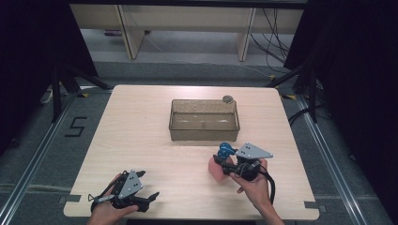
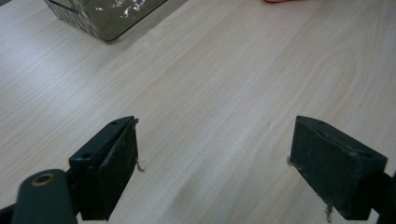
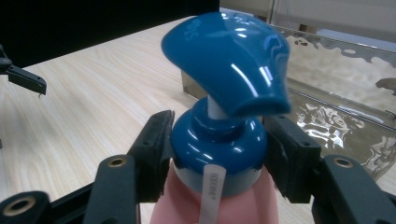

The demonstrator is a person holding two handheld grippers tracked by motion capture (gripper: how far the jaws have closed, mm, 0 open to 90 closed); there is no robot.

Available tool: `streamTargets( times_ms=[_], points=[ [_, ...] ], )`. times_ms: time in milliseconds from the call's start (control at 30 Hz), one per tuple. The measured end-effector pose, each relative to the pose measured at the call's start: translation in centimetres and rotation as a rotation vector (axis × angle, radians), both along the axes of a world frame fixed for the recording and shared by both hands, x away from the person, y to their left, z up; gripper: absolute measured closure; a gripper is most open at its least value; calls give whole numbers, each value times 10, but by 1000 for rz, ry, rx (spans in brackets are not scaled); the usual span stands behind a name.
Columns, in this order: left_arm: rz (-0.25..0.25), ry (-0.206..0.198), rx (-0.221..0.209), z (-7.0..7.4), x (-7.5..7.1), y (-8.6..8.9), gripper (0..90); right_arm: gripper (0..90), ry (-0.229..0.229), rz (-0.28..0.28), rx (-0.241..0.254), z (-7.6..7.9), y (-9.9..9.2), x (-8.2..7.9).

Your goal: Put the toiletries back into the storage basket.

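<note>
Pale wood-grain table under dark curtains: a pink pump bottle with a blue pump head lies near the right front, its long axis tilted, the head raised toward the clear plastic bin at mid-table. Right gripper jaws clench the blue collar from both sides. Left gripper, well apart at the front left, rests with jaws spread wide over bare wood

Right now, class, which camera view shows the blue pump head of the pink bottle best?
The right gripper view: the glossy blue pump head sits close up, with the right gripper clamped around its collar. The high view shows it small, as a blue spot beside the clear plastic tub. The left gripper view catches just a pink sliver.
</note>
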State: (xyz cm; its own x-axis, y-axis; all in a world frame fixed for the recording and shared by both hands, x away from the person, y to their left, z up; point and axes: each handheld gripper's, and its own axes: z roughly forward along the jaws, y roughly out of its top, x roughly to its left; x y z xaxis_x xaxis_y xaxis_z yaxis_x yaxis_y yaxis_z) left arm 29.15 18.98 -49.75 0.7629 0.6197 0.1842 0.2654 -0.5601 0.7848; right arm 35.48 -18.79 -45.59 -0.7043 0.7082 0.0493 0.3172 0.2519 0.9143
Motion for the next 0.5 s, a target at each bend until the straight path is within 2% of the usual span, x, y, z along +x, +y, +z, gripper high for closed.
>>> streamTargets(
  times_ms=[133, 167, 233, 267, 300, 333, 367, 400, 467, 500],
  points=[
    [-7, 2, 0, 0, 0, 1, 148, 475, 4, -1, 5, -1, 0, 0],
    [4, 4, -39, -2, -2, -2, 149, 475, 6, -1, 8, -1, 0, 1],
    [-3, 3, -35, -2, -2, -2, 148, 477, 4, -2, -3, -1, 0, 2],
    [-11, 1, -13, -1, -1, -1, 148, 478, -1, -3, -5, -1, 0, 2],
    [-11, 1, -13, -1, -1, -1, 148, 478, -1, -3, -5, -1, 0, 2],
    [-15, 7, -4, 0, -2, -1, 148, 485, -26, 0, -12, -2, 0, 3],
    [-14, 3, 1, 0, -2, 0, 148, 501, -24, -2, 2, -2, 3, 2],
    [-16, -1, 5, 1, -2, -1, 148, 513, -40, 5, -17, -1, 2, 2],
    [-16, -8, 0, 2, -4, 0, 149, 530, -60, -4, -32, 1, 5, 1],
    [-12, -7, -28, 2, -4, 0, 149, 531, -35, -19, -29, 2, 6, -1]
  ],
)
